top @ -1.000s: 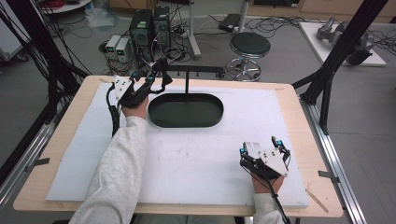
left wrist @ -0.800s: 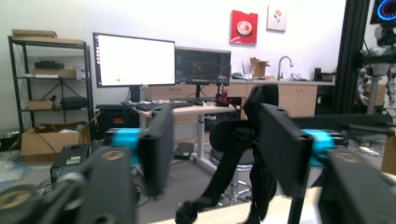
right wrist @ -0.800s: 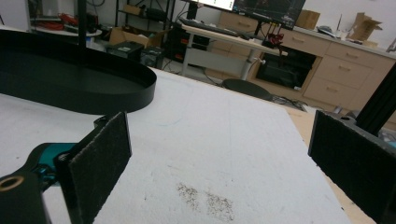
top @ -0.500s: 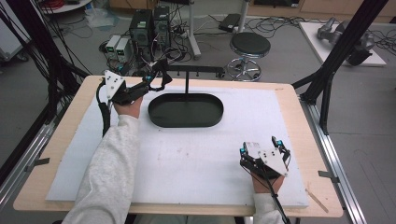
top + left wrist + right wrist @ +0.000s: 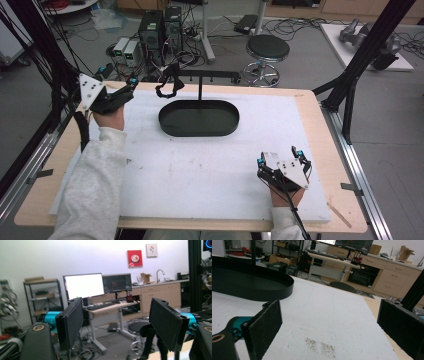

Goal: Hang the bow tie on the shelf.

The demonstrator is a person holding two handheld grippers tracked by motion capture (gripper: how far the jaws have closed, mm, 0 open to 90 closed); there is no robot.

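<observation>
At the far left corner of the surface (image 5: pixel 300 125): left claw (image 5: pixel 131 85), held raised in a hand, jaws apart with nothing between them after a spell of opening and then slightly closing. It points toward the black stand.

Black looped item (image 5: pixel 169 86): hangs from the left end of the stand's crossbar (image 5: pixel 215 75), just beside the left claw's tips and apart from them; what kind of item it is cannot be told. In the left gripper view a dark shape (image 5: pixel 152 340) shows low between the jaws, farther off and not gripped.

Stand: upright post rising from a black oval tray (image 5: pixel 172 127), which sits at the far middle of the white mat (image 5: pixel 200 175) covering the surface.

Right claw (image 5: pixel 277 156): near the right front edge of the mat, resting low in a hand, jaws wide apart and empty. It is well apart from tray and looped item. The right gripper view shows the tray's rim (image 5: pixel 287 287) ahead to the left, with bare mat between the jaws.
</observation>
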